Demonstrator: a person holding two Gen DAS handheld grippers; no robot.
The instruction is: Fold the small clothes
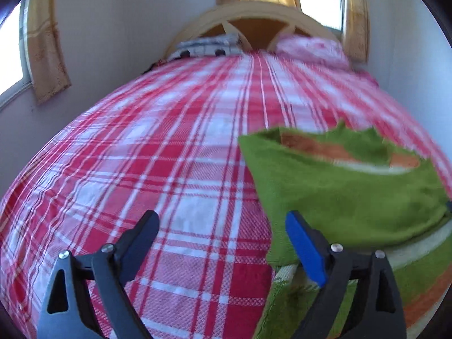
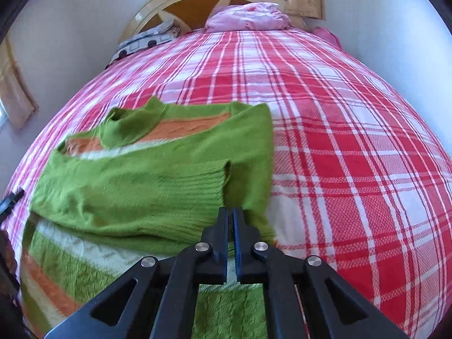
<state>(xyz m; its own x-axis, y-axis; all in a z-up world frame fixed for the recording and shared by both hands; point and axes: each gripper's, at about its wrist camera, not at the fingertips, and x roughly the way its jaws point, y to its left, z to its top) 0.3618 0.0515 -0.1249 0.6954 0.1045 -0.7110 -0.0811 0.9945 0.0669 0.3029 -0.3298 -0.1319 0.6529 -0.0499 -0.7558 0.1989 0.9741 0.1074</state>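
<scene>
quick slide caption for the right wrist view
Right gripper shut on a green striped sweater sleeve, folded across it on a red plaid bedspread.

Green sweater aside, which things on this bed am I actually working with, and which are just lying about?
In the job:
green sweater, sleeve folded across its body
right gripper, shut at the sleeve's edge
left gripper, open, holding nothing

Lying about:
pink pillow by the headboard
grey patterned pillow
plaid bedspread, only the work surface
curtains
</scene>
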